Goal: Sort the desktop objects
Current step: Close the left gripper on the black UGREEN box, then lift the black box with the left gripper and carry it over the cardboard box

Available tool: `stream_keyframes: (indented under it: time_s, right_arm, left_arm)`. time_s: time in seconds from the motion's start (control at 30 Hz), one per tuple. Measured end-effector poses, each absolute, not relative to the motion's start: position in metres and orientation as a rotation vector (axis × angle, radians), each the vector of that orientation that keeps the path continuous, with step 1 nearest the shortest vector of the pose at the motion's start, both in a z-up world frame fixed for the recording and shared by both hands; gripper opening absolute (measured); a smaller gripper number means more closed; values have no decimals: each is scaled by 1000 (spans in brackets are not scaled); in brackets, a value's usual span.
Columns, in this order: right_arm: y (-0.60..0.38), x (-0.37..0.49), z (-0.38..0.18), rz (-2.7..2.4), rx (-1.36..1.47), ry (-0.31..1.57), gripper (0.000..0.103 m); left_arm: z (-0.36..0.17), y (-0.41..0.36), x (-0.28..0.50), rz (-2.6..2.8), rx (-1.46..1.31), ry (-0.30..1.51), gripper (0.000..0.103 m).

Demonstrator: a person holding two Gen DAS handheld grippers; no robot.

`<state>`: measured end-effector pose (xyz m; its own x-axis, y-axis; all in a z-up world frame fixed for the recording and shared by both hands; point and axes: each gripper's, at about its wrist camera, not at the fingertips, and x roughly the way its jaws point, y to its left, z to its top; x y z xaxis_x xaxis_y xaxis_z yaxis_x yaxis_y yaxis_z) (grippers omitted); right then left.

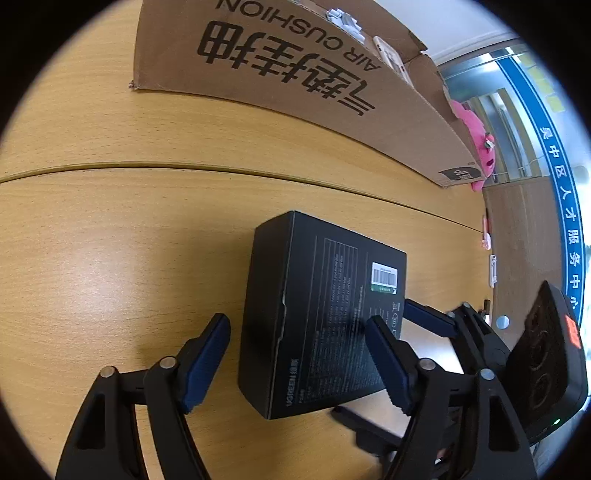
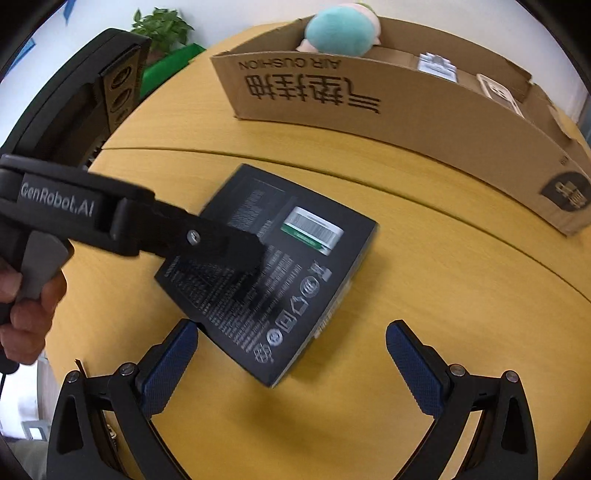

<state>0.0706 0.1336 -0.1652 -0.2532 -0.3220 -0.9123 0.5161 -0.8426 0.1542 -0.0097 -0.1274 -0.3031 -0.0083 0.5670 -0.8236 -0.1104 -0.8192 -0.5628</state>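
Note:
A flat black product box (image 1: 317,314) with a barcode label lies on the wooden table (image 1: 110,258); it also shows in the right wrist view (image 2: 280,273). My left gripper (image 1: 299,362) is open, its blue-padded fingers (image 1: 203,363) on either side of the box's near end. My right gripper (image 2: 291,365) is open, just in front of the box's near corner; its left finger (image 2: 170,369) is close to the box edge. The left gripper's body (image 2: 122,221) reaches over the box in the right wrist view. The right gripper (image 1: 461,332) shows at the box's right in the left wrist view.
A long open cardboard box marked AIR CUSHION (image 1: 295,74) stands at the back of the table, also in the right wrist view (image 2: 369,96), holding a teal plush (image 2: 343,29) and small white items. A pink plush (image 1: 476,144) lies behind its right end. The table edge is at right.

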Motion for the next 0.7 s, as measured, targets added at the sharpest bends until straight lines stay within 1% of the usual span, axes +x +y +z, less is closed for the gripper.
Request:
stream_keyframes:
  time_s: [0.03,0.07,0.13,0.2,0.3,0.33,0.4,0.47,0.53,0.7]
  right_arm:
    - [130,71,-168,-2104,1479,253,102]
    - [126,70,-170,-2078,1470,255,97]
    - [121,71,-172,-2081,1462,295,97]
    - [123,72,-172,-2075,1467,284,97]
    - [127,75,-167,-2063,1463,285,93]
    - [129,76,-163,-2064,1459,282,91]
    - [132,79,-150,-2080,1425,287,90]
    - [137,79,-128,-2104,1379,276,89]
    - [141,77,-98,-2141,1307,273,89]
    - [155,62,-2,-2255,1070,285,89]
  left_arm:
    - [-305,-127,-9,1859,-1798,-501,69]
    - [-305,-126,-8,1859,-1794,-505,68]
    - [-304,-124,-8,1875,-1789,-484,68]
    - [-303,-121,-9,1878,-1794,-486,68]
    - [-293,-119,-8,1914,-1792,-472,67]
    - [-288,-119,-7,1926,-1782,-475,67]
    - [-272,-117,-6,1959,-1750,-497,67]
    - [-245,-116,-6,2009,-1698,-518,67]
    - [-210,-113,-9,2070,-1631,-502,67]
    - [-90,-89,-24,2260,-1372,-366,67]
